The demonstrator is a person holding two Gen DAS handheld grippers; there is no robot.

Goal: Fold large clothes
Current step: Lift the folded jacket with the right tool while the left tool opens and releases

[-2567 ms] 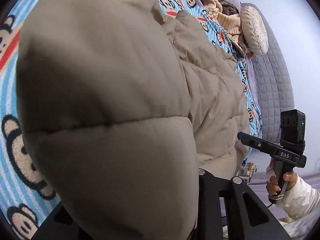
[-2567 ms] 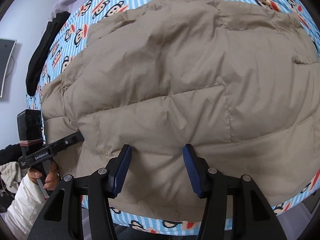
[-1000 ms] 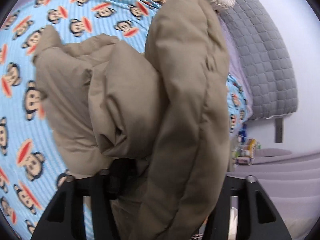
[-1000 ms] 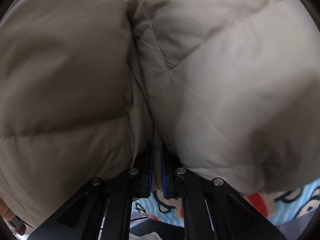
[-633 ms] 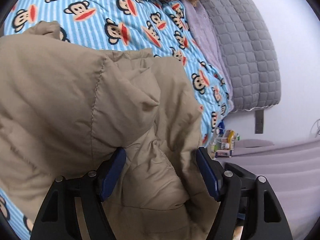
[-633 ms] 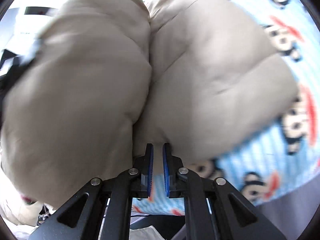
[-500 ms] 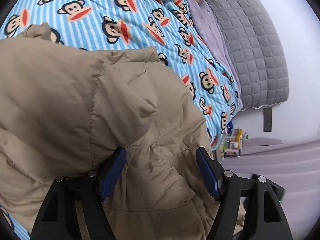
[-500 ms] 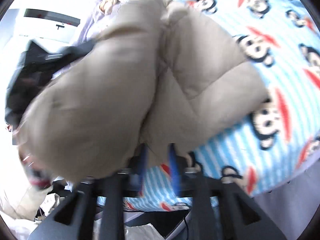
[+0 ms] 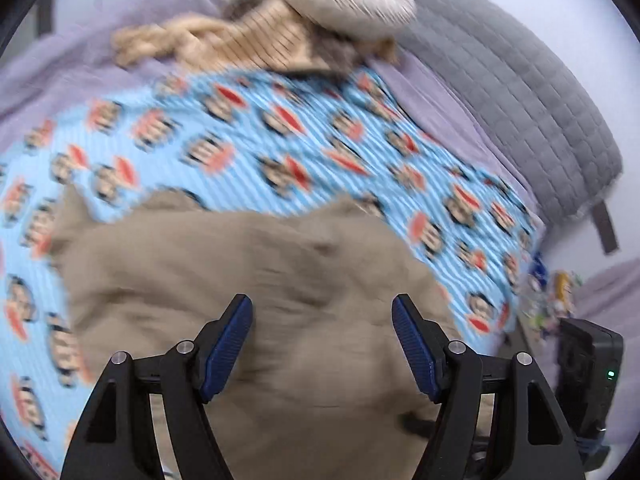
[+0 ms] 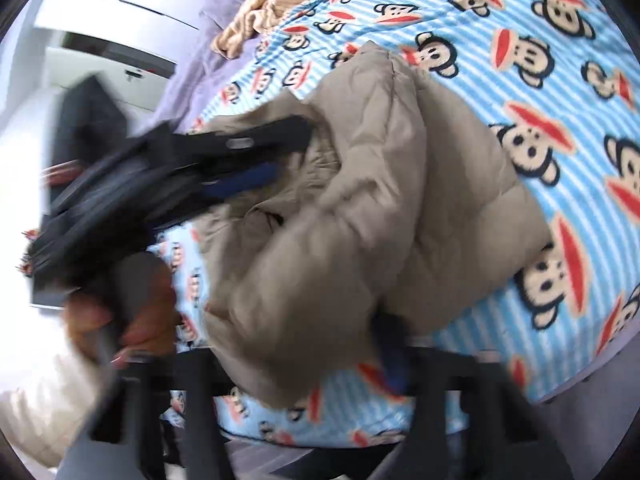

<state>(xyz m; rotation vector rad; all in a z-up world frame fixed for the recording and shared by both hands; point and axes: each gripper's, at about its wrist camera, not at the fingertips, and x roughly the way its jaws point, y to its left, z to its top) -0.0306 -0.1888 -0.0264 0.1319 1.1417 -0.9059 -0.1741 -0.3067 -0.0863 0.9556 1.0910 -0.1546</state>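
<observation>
The monkey-print blanket (image 10: 520, 60) now shows widely around the padded beige jacket (image 10: 380, 220), which a second ago filled the right wrist view. The jacket lies bunched into a folded heap near the bed's front edge. The left gripper (image 9: 322, 344) has let go of the thick fold it clamped then: its blue pads (image 9: 228, 344) stand wide apart above the fabric, holding nothing. The right gripper (image 10: 304, 376), pinched on a seam before, is blurred; its jaws are closing, and whether fabric sits between them I cannot tell. The left hand (image 10: 120, 320) shows at that view's left.
</observation>
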